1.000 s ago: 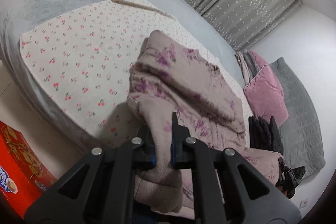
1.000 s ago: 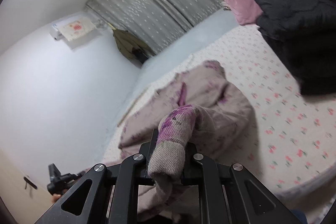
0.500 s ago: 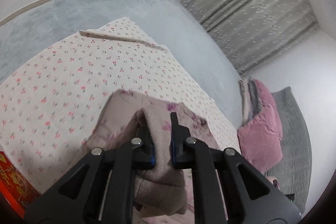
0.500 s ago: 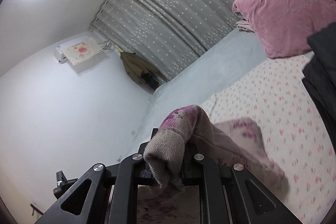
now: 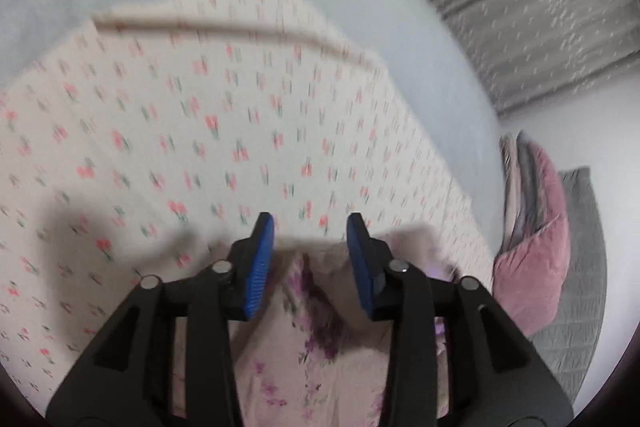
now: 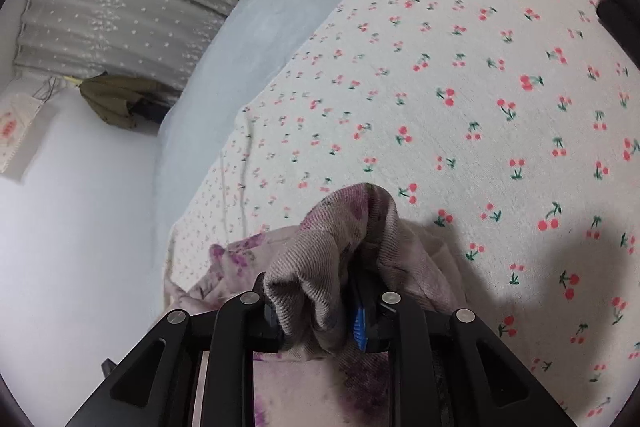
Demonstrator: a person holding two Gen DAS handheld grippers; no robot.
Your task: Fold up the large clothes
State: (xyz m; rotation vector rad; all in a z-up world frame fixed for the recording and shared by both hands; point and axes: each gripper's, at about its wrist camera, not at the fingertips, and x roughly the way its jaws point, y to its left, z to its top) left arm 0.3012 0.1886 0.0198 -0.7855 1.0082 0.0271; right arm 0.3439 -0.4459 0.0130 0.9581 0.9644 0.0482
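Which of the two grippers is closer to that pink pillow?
Left. The pink pillow lies just beside the left gripper, whose jaws are opening over the garment. From the right gripper, opening around a garment fold, it sits far across the bed.

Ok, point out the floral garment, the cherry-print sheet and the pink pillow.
floral garment [image 6: 320, 267]: right wrist view, bunched fold between the fingers.
cherry-print sheet [image 6: 460, 87]: right wrist view, bare middle stretch.
pink pillow [image 5: 532, 267]: left wrist view, its front face.
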